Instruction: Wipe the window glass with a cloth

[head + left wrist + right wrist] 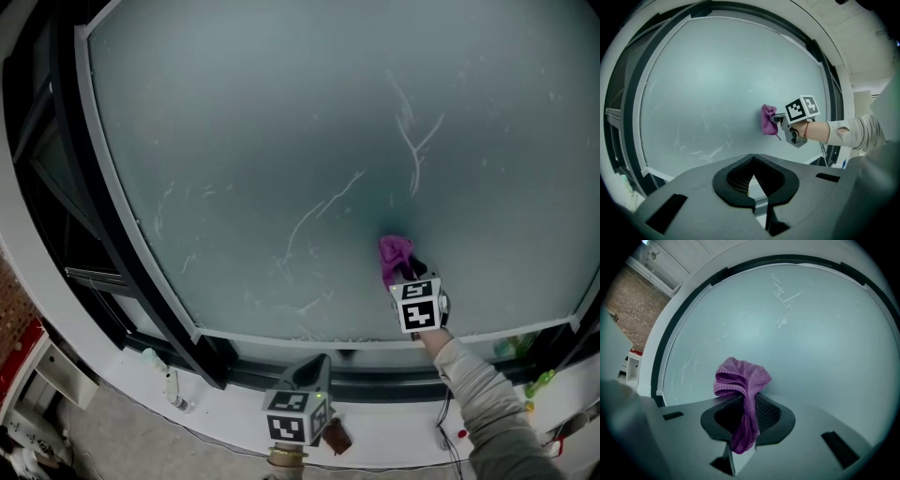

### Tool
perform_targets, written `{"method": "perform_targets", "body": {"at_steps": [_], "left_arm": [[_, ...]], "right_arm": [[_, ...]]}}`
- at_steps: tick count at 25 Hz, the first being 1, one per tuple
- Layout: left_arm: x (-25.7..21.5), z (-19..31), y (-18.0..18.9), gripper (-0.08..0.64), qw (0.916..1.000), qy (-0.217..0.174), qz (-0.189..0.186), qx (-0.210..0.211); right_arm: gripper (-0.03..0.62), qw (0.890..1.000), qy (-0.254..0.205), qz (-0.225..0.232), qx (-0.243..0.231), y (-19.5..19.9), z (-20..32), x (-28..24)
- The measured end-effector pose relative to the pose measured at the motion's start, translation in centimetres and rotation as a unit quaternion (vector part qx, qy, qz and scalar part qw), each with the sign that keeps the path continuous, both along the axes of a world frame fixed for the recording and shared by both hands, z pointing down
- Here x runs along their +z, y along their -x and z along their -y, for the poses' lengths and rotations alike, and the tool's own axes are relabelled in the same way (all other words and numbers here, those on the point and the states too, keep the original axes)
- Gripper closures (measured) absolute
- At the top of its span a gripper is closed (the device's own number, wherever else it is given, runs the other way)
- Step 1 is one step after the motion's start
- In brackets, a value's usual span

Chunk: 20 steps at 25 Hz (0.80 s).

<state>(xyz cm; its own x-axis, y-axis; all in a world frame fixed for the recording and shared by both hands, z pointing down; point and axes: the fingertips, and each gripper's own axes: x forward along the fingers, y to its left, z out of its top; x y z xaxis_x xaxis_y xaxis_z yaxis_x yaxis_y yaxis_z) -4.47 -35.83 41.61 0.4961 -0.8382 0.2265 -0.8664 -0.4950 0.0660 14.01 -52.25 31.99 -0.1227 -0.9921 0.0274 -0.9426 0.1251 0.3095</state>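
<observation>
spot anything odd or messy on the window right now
White smear streaks mark the window glass above and left of the purple cloth in the right gripper; otherwise nothing stands out.

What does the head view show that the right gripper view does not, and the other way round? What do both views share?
Only the head view: the left gripper held low by the sill, away from the glass; the marker cube of the right gripper; the person's sleeve; a small bottle on the sill.
Only the right gripper view: the purple cloth pinched between that gripper's fingers, and a brick wall at far left.
Both: the cloth bunched up at the window glass, and pale streaks on it.
</observation>
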Motion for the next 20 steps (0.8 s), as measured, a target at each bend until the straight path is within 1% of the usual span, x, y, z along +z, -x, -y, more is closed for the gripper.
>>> {"method": "perform_targets", "body": {"at_steps": [11, 20], "left_arm": [[0.0, 0.7, -4.9, 0.555, 0.9985, 0.001, 0.002, 0.054], [0.3, 1.3, -7.6, 0.555, 0.9968, 0.003, 0.004, 0.08]], "right_arm": [[0.534, 0.997, 0.001, -0.003, 0.073, -9.0, -1.9, 0.7], [0.534, 0.991, 0.006, -0.006, 0.134, -15.6, -3.4, 1.4]]}}
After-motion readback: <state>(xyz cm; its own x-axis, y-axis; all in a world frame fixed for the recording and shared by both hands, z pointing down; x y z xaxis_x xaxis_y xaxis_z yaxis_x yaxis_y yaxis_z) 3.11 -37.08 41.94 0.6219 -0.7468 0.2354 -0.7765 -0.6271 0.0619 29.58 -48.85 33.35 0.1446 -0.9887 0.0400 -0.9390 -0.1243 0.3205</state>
